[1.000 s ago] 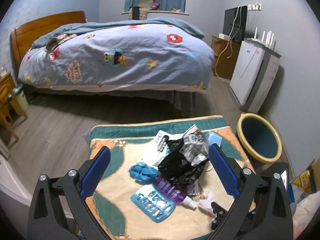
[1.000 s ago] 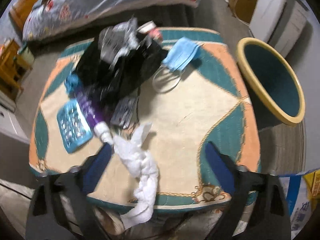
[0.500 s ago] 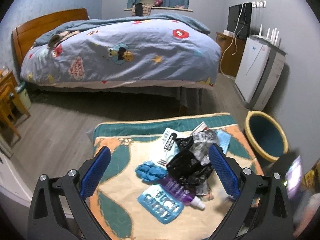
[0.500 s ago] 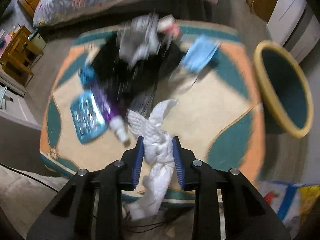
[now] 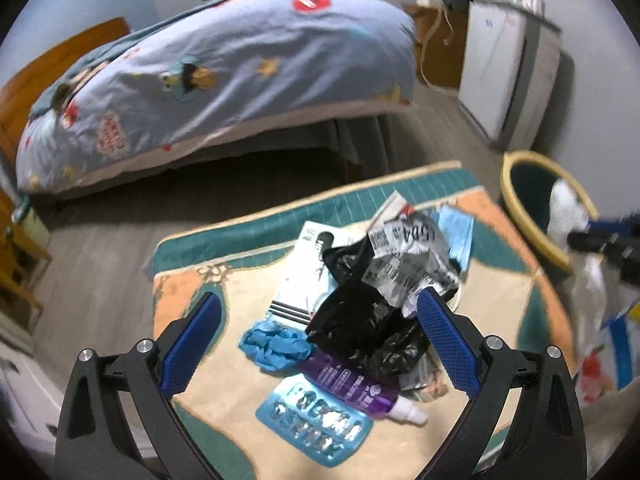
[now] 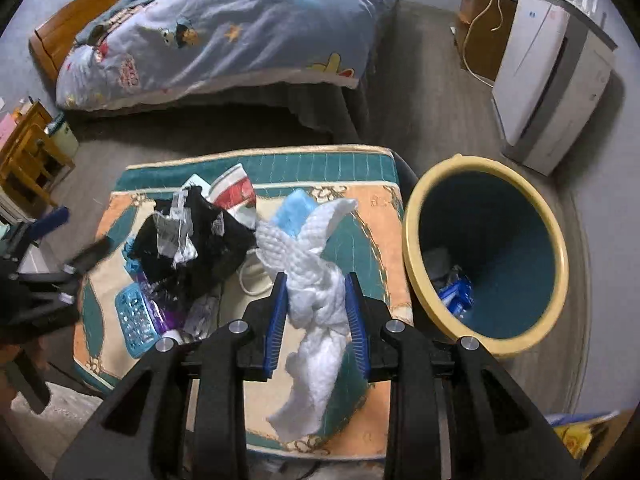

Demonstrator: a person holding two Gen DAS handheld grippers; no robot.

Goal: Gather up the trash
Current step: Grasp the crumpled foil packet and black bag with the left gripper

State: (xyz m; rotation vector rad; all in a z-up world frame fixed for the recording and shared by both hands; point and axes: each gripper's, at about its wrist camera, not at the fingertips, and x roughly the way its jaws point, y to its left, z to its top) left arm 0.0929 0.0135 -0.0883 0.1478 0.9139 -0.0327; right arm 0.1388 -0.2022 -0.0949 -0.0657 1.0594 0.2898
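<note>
My right gripper (image 6: pixel 315 286) is shut on a twisted white paper towel (image 6: pixel 316 280), held in the air above the patterned table's (image 6: pixel 376 264) right side, just left of the yellow-rimmed bin (image 6: pixel 486 256). My left gripper (image 5: pixel 318 304) is open above the trash pile: a black plastic bag (image 5: pixel 360 328), blue gloves (image 5: pixel 274 344), a purple bottle (image 5: pixel 356 388), a blue blister pack (image 5: pixel 316 424) and a blue face mask (image 5: pixel 456 232). In the left wrist view the towel (image 5: pixel 566 210) shows at the bin's (image 5: pixel 516 184) edge.
A bed (image 6: pixel 224 28) with a blue cover stands beyond the table. A white appliance (image 6: pixel 544 80) is against the right wall behind the bin. Wooden furniture (image 6: pixel 28 152) sits at the left. The bin holds some wrappers (image 6: pixel 454 292).
The right gripper closed on the white paper towel, lifted it off the table and carried it right toward the bin. The left gripper dropped lower toward the trash pile and rolled slightly.
</note>
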